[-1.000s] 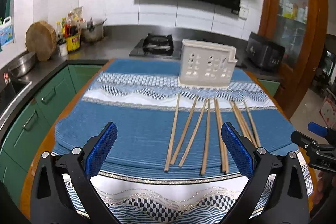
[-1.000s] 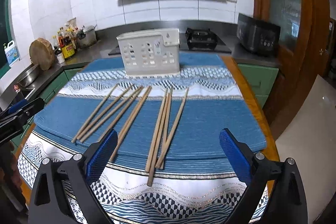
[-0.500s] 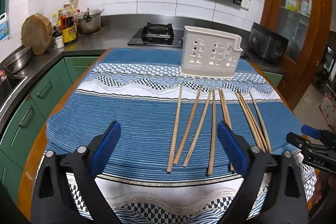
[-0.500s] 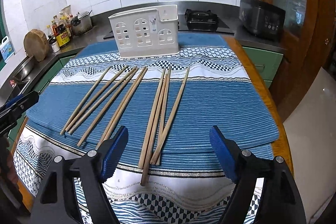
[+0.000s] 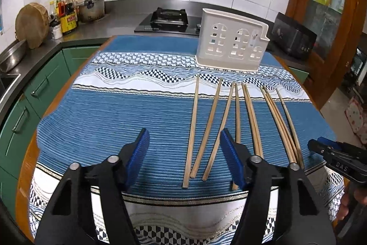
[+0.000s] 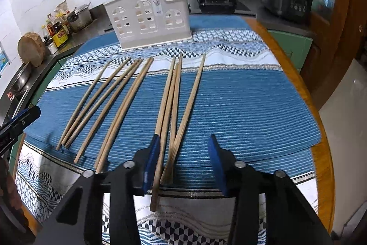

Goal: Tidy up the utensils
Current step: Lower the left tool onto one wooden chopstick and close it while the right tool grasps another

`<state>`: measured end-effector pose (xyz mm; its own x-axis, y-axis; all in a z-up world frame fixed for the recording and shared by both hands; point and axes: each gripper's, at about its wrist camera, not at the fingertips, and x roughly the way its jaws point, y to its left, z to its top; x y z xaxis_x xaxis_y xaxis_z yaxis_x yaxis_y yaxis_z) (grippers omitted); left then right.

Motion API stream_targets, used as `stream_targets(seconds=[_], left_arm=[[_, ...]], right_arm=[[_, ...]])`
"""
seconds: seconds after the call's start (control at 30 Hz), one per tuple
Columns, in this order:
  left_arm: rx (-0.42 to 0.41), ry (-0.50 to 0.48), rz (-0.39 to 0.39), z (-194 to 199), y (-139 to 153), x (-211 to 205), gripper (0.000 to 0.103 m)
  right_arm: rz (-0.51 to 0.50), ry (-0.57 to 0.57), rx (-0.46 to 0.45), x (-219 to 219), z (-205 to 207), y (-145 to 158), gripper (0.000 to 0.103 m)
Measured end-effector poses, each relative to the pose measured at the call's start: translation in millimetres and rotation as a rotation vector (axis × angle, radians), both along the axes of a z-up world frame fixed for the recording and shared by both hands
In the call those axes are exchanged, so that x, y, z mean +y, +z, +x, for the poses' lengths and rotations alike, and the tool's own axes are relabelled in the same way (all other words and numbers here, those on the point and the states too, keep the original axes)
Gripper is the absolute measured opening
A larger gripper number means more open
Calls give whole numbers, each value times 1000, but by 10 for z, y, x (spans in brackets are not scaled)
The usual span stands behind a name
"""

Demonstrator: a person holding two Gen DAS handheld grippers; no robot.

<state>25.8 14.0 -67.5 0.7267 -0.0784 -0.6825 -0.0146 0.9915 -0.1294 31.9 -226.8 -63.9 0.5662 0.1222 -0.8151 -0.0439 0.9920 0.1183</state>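
Nine or so wooden chopsticks (image 6: 128, 105) lie fanned across the blue placemat (image 6: 240, 107), none yet in the white utensil holder (image 6: 149, 15) standing at the table's far edge. Both grippers have dropped nearer the mat and narrowed over the last second. The right gripper (image 6: 183, 162), still parted and unclamped, now straddles the right-hand cluster's near ends; the left gripper (image 5: 183, 160), open too, brackets the left three. Pickup looks imminent.

Near ends of several chopsticks (image 6: 160, 130) vanish behind the right gripper (image 6: 183, 162) and its blue jaws. Behind the white utensil holder (image 5: 230, 43), bottle labels (image 5: 68, 20) are too small to read. The holder's interior stays hidden.
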Motion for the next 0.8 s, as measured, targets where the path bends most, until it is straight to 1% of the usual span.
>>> stream_targets(seconds=[0.03, 0.07, 0.13, 0.2, 0.27, 0.47, 0.53, 0.63, 0.8], left_arm=[[7, -5, -7, 18, -20, 4, 57], [14, -9, -11, 42, -42, 12, 54], [28, -20, -23, 90, -90, 25, 49], [39, -27, -33, 129, -128, 36, 48], [49, -36, -38, 173, -167, 37, 42], [82, -61, -52, 276, -274, 12, 39], [92, -68, -62, 302, -302, 17, 34], [111, -75, -77, 332, -341, 16, 34], [136, -80, -71, 352, -394, 6, 34]], right_arm=[[7, -9, 13, -10, 21, -23, 32], [15, -12, 21, -18, 42, -39, 30], [29, -22, 41, -31, 89, -79, 29], [27, -28, 50, -16, 123, -102, 26], [33, -30, 60, -4, 163, -119, 21], [32, -38, 93, 55, 293, -203, 9], [24, -34, 101, 86, 325, -220, 9], [16, -28, 105, 127, 357, -231, 9], [-24, -28, 101, 123, 357, -232, 9]])
